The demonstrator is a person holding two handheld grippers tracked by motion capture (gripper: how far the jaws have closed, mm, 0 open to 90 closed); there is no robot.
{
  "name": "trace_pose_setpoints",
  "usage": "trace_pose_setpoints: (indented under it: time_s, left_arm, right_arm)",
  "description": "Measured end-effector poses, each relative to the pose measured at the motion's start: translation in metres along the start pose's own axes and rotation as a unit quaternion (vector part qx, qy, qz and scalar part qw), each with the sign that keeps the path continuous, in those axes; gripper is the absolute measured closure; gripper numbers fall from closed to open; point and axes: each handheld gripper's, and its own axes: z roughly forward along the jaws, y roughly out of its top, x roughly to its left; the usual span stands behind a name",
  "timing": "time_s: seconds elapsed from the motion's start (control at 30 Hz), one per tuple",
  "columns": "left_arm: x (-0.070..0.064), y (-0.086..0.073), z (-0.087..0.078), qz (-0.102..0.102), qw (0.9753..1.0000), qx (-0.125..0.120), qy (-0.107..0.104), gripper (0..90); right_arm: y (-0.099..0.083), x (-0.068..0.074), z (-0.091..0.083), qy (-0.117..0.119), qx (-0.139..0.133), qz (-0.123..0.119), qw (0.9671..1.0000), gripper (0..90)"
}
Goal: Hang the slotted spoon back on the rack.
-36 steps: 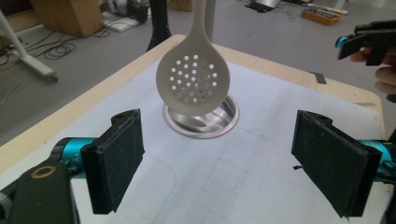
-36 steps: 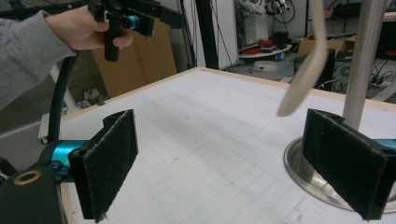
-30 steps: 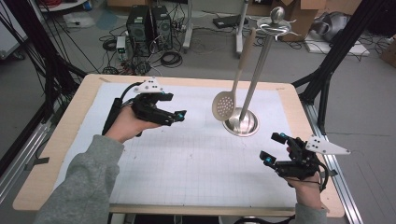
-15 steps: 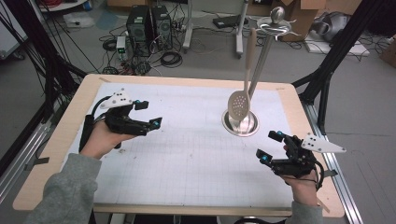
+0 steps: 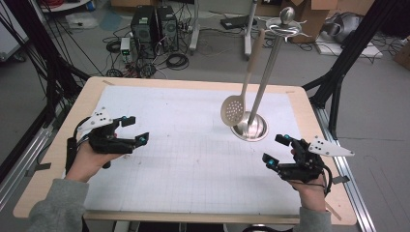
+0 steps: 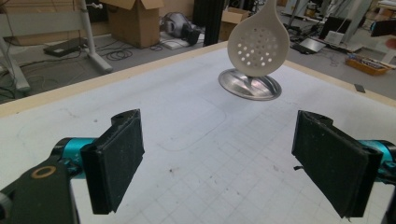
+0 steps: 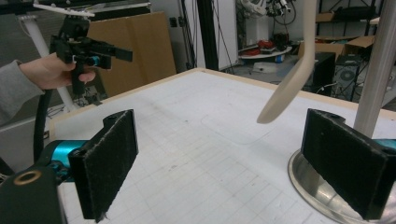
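A beige slotted spoon point(image 5: 232, 110) hangs from the top of a metal stand point(image 5: 269, 67) whose round base point(image 5: 251, 128) sits on the table's back right. My left gripper point(image 5: 136, 129) is held open over the table's left side, far from the spoon, with nothing between its pads. The left gripper view looks past that gripper point(image 6: 219, 163) to the spoon's bowl point(image 6: 256, 45) above the base point(image 6: 252, 86). My right gripper point(image 5: 274, 150) stands open near the front right, just in front of the base. Its own view shows the right gripper point(image 7: 224, 168), the spoon point(image 7: 292, 74), the stand's pole point(image 7: 380, 65) and the left gripper point(image 7: 93, 51) far off.
A white grid mat point(image 5: 183, 159) covers the table, which has a wooden rim point(image 5: 193, 82). Black frame posts point(image 5: 338, 72) stand at the table's right and left. Computer cases point(image 5: 154, 24) and cables lie on the floor behind.
My left gripper has drawn back from the middle of the table to its left side. The hanging spoon swung right, then back left. My right gripper has barely moved.
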Motion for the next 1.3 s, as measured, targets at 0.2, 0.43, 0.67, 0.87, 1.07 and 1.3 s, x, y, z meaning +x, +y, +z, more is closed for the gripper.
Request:
trace_pose_setpoints:
  time_s: [0.2, 0.43, 0.67, 0.87, 1.07, 1.3]
  left_arm:
    - [0.002, -0.007, -0.017, 0.007, 0.9997, -0.004, 0.021, 17.0]
    - [0.004, -0.014, -0.035, 0.014, 0.9989, -0.008, 0.045, 16.8]
    - [0.001, -0.033, -0.046, 0.013, 0.9977, -0.02, 0.063, 16.8]
    - [0.001, -0.045, -0.055, 0.013, 0.9966, -0.027, 0.076, 16.9]
    - [-0.002, -0.049, -0.068, 0.009, 0.9937, -0.053, 0.098, 16.6]
    - [-0.005, -0.051, -0.082, 0.02, 0.9923, -0.056, 0.109, 16.6]
  right_arm:
    - [0.001, 0.002, 0.003, 0.001, 0.001, 0.001, 1.0, 9.9]
    - [0.001, 0.002, 0.007, 0.001, 0.002, 0.0, 1.0, 9.9]
    - [0.002, 0.003, 0.007, -0.002, 0.002, 0.0, 1.0, 9.9]
    - [0.001, 0.003, 0.01, -0.007, 0.008, -0.008, 0.9999, 9.9]
    - [0.002, 0.004, 0.011, -0.009, 0.008, -0.013, 0.9999, 9.9]
    - [0.002, 0.005, 0.01, -0.007, 0.004, -0.019, 0.9998, 9.9]
